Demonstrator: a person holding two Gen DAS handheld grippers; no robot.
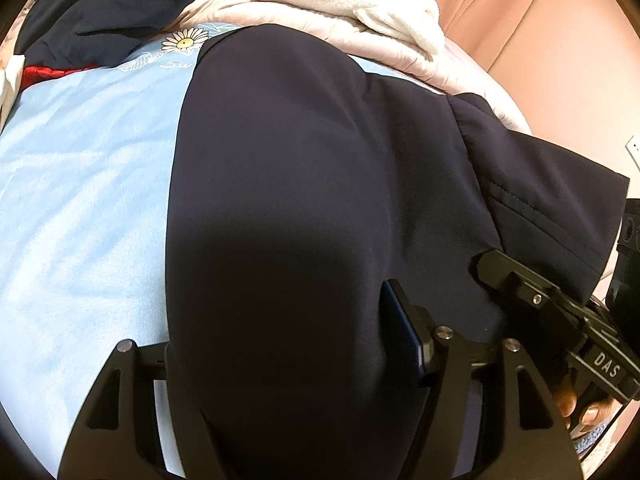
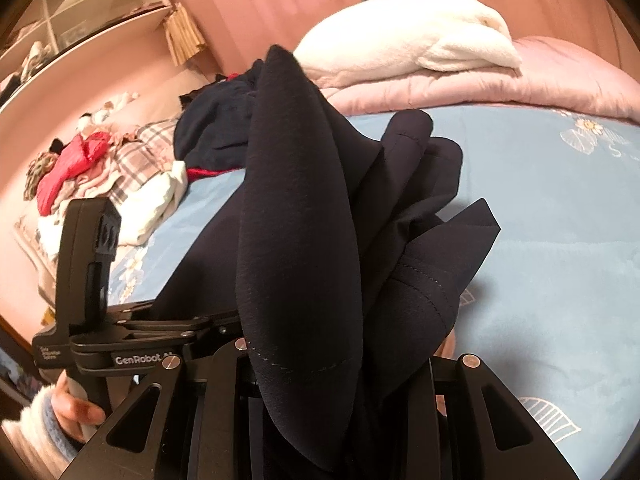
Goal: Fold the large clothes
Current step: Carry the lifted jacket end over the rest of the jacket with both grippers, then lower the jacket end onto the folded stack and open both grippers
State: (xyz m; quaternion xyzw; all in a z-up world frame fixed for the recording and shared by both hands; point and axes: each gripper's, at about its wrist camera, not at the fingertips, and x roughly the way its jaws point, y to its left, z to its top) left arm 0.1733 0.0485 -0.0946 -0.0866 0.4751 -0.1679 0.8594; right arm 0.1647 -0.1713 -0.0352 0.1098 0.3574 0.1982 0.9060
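A large dark navy garment (image 1: 288,168) lies on the light blue bed sheet (image 1: 80,200). One end bulges up over my left gripper (image 1: 280,320). That cloth hides its left finger; the right finger (image 1: 404,320) shows a bare blue pad at the cloth's edge. From the right wrist view, the left gripper (image 2: 100,240) stands with a ribbed pad free, so it is open. My right gripper (image 2: 340,360) is shut on a bunched fold and hem of the navy garment (image 2: 304,208), which rises in front of the lens. The right gripper (image 1: 492,264) also appears at the garment's right side.
A white fleece blanket (image 2: 408,36) lies on a pink quilt (image 2: 540,80) at the bed's far side. Another dark garment (image 2: 212,132) and a heap of mixed clothes (image 2: 88,168) sit to the left. A shelf (image 2: 80,12) and pink curtains stand behind. A hand (image 2: 76,408) holds the left gripper's handle.
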